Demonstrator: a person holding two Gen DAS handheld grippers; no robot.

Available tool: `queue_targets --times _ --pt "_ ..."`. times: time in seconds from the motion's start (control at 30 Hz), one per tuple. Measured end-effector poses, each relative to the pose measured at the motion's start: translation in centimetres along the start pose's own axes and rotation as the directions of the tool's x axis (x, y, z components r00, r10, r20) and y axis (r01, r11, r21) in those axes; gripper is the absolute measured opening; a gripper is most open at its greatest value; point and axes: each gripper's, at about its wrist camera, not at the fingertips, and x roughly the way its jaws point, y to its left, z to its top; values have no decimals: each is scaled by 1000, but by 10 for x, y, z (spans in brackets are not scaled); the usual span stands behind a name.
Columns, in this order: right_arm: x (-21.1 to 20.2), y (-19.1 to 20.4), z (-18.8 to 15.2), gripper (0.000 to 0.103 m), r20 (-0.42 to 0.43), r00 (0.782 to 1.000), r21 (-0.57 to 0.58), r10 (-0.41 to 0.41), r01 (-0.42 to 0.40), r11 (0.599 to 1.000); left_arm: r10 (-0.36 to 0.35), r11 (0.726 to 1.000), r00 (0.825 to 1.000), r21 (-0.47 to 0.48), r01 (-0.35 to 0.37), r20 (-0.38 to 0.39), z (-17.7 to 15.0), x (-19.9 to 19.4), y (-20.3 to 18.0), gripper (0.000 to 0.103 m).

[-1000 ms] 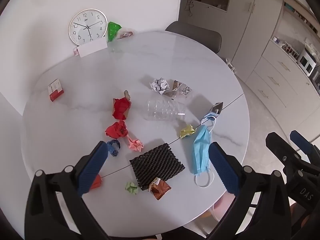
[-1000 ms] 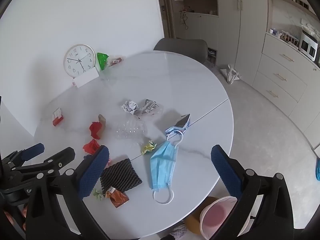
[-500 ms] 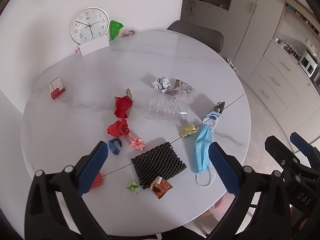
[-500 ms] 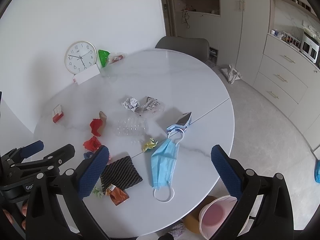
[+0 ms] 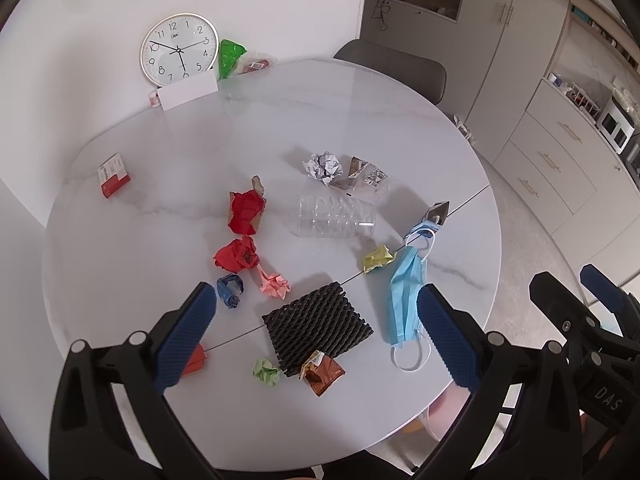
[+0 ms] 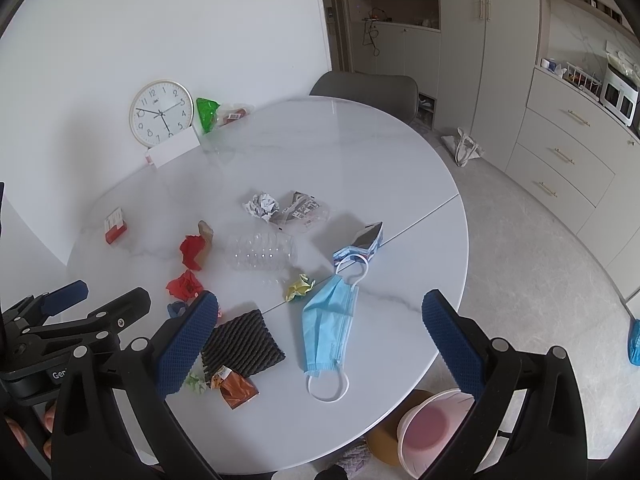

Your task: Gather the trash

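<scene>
White table (image 5: 280, 128) far half bare; both grippers (image 5: 316, 332) (image 6: 320, 344) spread above near-edge litter.

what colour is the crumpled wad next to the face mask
Yellow: the crumpled wad beside the light blue face mask, clearest in the left wrist view.

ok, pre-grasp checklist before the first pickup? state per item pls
1. Left gripper open, holding nothing: ok.
2. Right gripper open, holding nothing: ok.
3. Blue face mask lies flat near the table edge, nothing on top of it: ok.
4. Pink bin is on the floor below the table edge, opening visible: ok.
5. Clear plastic bottle may roll if nudged: cannot tell.
</scene>
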Motion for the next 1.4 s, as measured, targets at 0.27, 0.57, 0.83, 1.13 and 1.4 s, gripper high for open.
queue_targets --times 0.27,0.57,0.83,1.13,1.4 --pt "0 3 -3 101 -3 1000 -10 1 -1 1000 1 1000 1000 -6 -1 1 -1 -1 2 96" --pt "1 6 0 101 -11 1000 -10 4 -4 1000 1 1000 1000 -8 -1 -6 -1 1 4 96" --pt "2 7 0 101 -15 1000 -12 -1 0 1000 1 1000 1000 -11 -2 -12 -2 2 5 96" --pt "3 8 1 101 -21 1000 -14 0 -1 1000 0 1000 1000 -12 -1 -15 -2 3 5 96" --pt "4 8 2 101 -23 1000 -15 0 -1 1000 4 1000 1000 -11 -4 -14 -2 4 5 96"
